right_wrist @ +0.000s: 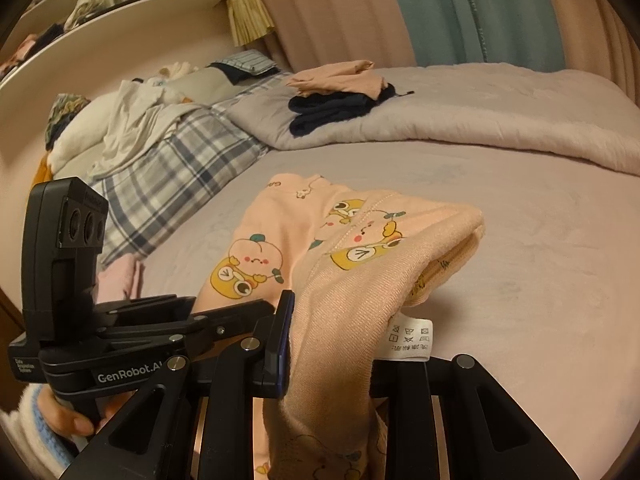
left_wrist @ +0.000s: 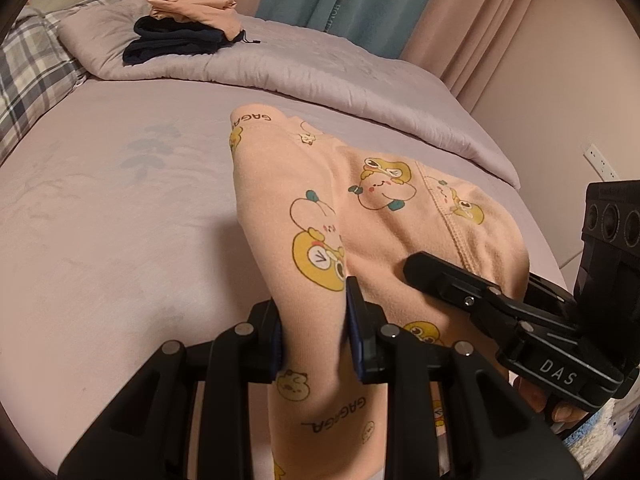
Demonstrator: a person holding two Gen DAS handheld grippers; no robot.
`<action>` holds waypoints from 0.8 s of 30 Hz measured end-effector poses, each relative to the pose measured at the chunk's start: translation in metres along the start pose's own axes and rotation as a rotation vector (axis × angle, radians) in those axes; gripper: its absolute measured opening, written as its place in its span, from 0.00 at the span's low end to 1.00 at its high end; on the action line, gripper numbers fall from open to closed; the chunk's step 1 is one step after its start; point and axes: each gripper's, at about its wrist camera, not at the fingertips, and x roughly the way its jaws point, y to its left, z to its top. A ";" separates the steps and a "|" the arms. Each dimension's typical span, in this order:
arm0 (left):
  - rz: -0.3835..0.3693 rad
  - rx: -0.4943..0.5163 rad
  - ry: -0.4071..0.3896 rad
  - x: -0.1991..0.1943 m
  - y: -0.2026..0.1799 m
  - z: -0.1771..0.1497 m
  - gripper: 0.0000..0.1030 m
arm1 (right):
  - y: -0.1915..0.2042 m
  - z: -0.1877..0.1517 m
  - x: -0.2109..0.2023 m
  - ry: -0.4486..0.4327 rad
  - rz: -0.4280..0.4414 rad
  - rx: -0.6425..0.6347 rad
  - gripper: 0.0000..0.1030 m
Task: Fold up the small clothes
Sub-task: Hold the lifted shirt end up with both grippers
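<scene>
A small peach garment [left_wrist: 384, 216] with yellow cartoon prints lies partly on the pale purple bed sheet [left_wrist: 100, 220], its near part lifted. My left gripper [left_wrist: 314, 336] is shut on one edge of it. My right gripper [right_wrist: 332, 344] is shut on another edge, near the white care label [right_wrist: 408, 338]. The garment [right_wrist: 360, 256] drapes over the right gripper and hides its right finger. The right gripper also shows in the left wrist view [left_wrist: 500, 312], and the left gripper shows in the right wrist view [right_wrist: 160, 320], close beside.
A folded quilt [left_wrist: 320, 68] lies across the far bed, with a folded dark garment [left_wrist: 172, 42] and a folded peach one [left_wrist: 196, 10] on it. Plaid bedding [right_wrist: 168, 172] and loose clothes [right_wrist: 128, 120] lie at the left. Curtains [right_wrist: 440, 8] hang behind.
</scene>
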 end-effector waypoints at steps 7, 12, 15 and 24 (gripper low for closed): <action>0.000 -0.022 -0.009 -0.004 0.012 0.000 0.25 | 0.010 0.002 0.006 0.012 -0.001 -0.028 0.26; 0.007 -0.027 -0.012 -0.004 0.019 0.000 0.25 | 0.015 0.003 0.012 0.020 -0.005 -0.045 0.26; 0.008 -0.032 -0.015 -0.005 0.024 0.002 0.25 | 0.019 0.005 0.015 0.024 -0.006 -0.052 0.26; 0.022 -0.038 -0.023 -0.006 0.035 0.009 0.25 | 0.025 0.008 0.023 0.026 -0.002 -0.068 0.26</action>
